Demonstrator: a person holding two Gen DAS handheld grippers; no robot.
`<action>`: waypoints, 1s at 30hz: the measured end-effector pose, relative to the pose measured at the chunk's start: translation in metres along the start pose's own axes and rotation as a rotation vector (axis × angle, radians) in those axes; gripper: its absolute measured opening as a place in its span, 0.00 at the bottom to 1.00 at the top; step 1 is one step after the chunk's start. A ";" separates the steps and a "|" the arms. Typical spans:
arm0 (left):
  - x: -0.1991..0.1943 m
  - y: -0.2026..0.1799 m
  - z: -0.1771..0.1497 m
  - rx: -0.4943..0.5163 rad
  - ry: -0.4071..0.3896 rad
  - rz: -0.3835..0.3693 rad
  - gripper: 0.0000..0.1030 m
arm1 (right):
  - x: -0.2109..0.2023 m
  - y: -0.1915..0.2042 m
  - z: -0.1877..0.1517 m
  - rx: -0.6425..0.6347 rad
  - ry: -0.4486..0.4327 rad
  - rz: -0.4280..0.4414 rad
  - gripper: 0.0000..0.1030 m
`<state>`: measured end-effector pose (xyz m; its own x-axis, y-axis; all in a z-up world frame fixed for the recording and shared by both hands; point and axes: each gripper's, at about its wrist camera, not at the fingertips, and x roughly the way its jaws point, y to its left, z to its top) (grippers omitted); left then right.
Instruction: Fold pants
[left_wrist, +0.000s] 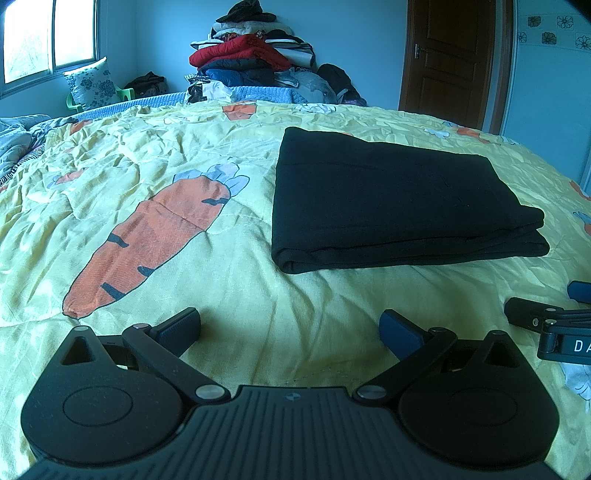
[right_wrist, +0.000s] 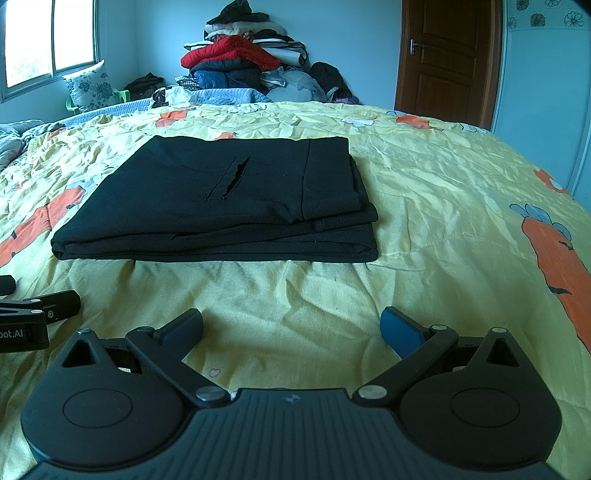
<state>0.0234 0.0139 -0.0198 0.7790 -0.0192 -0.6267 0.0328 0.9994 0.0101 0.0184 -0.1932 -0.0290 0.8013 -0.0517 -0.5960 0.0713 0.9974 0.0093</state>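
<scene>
black pants (right_wrist: 218, 206) folded into a flat stack on the yellow carrot-print bed cover (right_wrist: 443, 206) (pocket slit facing up), left gripper (left_wrist: 290, 330) and right gripper (right_wrist: 291, 328) just short of the pants' near edge, both jaws wide open, empty

Folded black pants (right_wrist: 218, 206) lie on the bedspread (right_wrist: 443, 221) beyond spread fingers (right_wrist: 184, 328).
</scene>
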 end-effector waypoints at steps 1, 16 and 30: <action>0.000 0.000 0.000 0.000 0.000 0.000 1.00 | 0.000 0.000 0.000 0.000 0.000 0.000 1.00; 0.000 0.000 0.000 0.000 0.000 0.000 1.00 | 0.000 0.000 0.000 0.000 0.000 0.000 1.00; 0.000 0.000 0.000 0.000 0.000 -0.002 1.00 | -0.001 0.000 0.000 -0.002 0.000 0.011 1.00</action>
<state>0.0233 0.0141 -0.0196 0.7789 -0.0215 -0.6268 0.0345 0.9994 0.0085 0.0178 -0.1937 -0.0286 0.8024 -0.0406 -0.5955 0.0612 0.9980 0.0145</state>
